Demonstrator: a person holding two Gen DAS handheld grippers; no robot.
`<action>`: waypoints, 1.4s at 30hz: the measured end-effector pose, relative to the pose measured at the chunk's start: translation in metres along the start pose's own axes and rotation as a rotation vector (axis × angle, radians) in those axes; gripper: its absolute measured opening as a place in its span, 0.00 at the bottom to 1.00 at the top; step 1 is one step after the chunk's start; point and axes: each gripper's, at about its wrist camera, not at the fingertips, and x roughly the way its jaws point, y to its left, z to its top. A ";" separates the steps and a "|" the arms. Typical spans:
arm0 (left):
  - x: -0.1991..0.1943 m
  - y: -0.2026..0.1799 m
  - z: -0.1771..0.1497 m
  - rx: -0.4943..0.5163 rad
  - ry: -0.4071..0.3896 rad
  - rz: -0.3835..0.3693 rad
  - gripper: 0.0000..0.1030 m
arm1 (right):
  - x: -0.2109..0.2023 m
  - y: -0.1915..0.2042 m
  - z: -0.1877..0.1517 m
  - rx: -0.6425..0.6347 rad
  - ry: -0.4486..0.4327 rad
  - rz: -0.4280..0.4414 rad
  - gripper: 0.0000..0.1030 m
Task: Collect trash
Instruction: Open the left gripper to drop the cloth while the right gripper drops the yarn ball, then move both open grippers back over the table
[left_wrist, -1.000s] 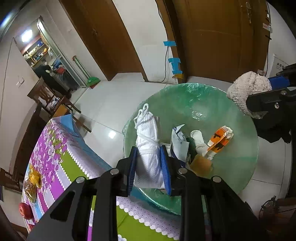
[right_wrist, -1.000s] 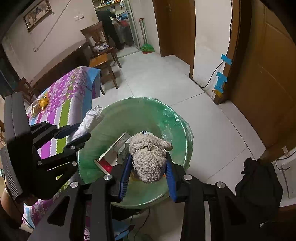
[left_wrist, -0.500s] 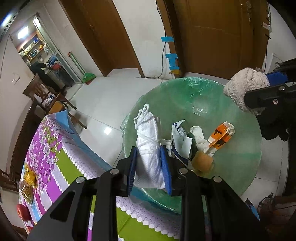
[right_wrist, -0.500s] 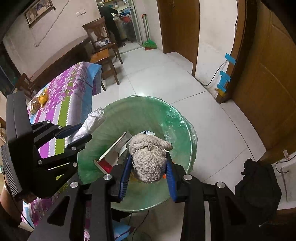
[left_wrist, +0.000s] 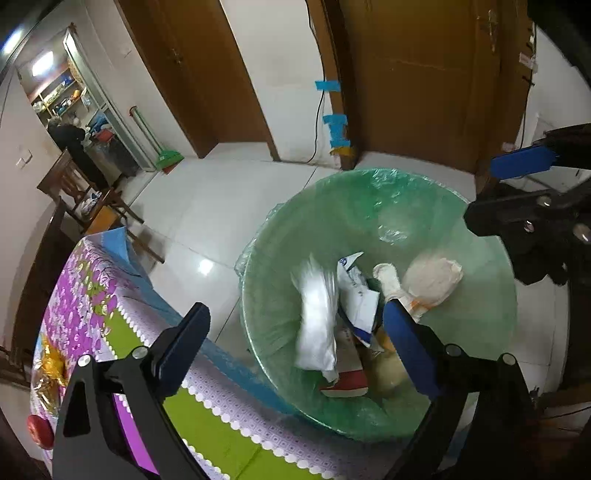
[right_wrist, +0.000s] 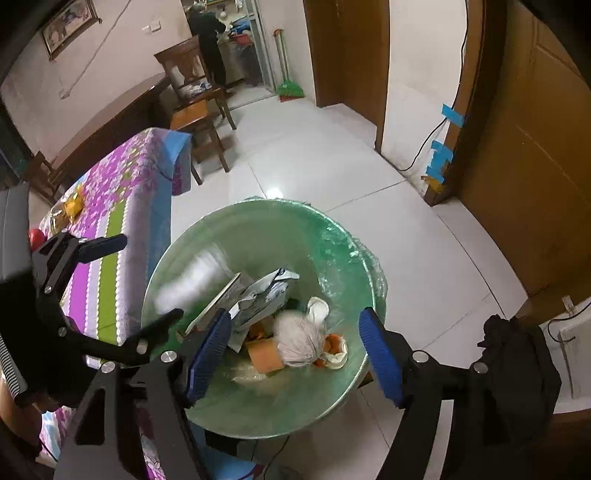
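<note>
A round bin with a green liner (left_wrist: 369, 184) stands on the floor below both grippers. My left gripper (left_wrist: 295, 339) hangs over its near rim, jaws opening wide. A white plastic bag (left_wrist: 317, 321), blurred, drops free between them into the bin. My right gripper (right_wrist: 295, 354) is over the bin (right_wrist: 332, 236) too, jaws opening. A fuzzy grey-white ball (right_wrist: 299, 339) falls clear of its pads onto the trash. In the bin lie paper wrappers (right_wrist: 266, 291), a brown cup and orange scraps. The left gripper (right_wrist: 135, 284) shows at the left of the right wrist view.
A table with a purple flowered cloth (left_wrist: 92, 295) borders the bin on the left, with a red apple (left_wrist: 38, 430) on it. A wooden chair (right_wrist: 195, 107), a green broom (right_wrist: 290, 88) and a person (right_wrist: 208, 40) are farther back. Black cloth (right_wrist: 517, 365) lies at the right.
Both grippers have gone from shut to wide open. The white bag has left the left jaws and the fuzzy ball the right jaws; both have dropped into the bin.
</note>
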 end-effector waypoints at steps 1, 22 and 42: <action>0.000 0.000 0.000 0.002 0.002 0.001 0.89 | 0.000 -0.001 0.000 0.000 -0.002 0.001 0.70; -0.042 0.005 -0.035 -0.034 -0.116 0.188 0.89 | -0.037 0.024 -0.030 -0.041 -0.220 -0.113 0.70; -0.133 0.105 -0.186 -0.303 -0.151 0.400 0.89 | -0.095 0.175 -0.051 -0.127 -0.660 0.032 0.71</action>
